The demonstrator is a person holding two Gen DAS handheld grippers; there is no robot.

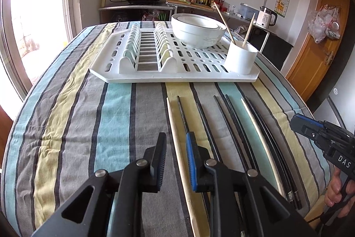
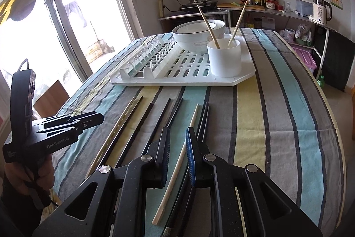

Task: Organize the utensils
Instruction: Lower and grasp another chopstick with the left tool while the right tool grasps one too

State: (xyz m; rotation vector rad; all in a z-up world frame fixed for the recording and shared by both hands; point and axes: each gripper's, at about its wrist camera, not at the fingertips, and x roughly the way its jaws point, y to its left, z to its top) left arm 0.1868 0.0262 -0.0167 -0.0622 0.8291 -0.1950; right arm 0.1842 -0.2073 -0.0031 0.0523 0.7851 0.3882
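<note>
Straddling a pale chopstick (image 2: 177, 167), your right gripper (image 2: 178, 139) has its jaws apart, nothing clamped; your left gripper (image 1: 176, 143) is likewise parted over another (image 1: 177, 143). Sink lower, centre each stick, squeeze, then lift toward the cup (image 2: 225, 59).

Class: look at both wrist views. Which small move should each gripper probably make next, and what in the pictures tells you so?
Probably lower and close: each open hand-held gripper, left and right, hovers over a pale wooden chopstick on the cloth, nothing gripped. Two similar sticks already stand in the white cup.
</note>
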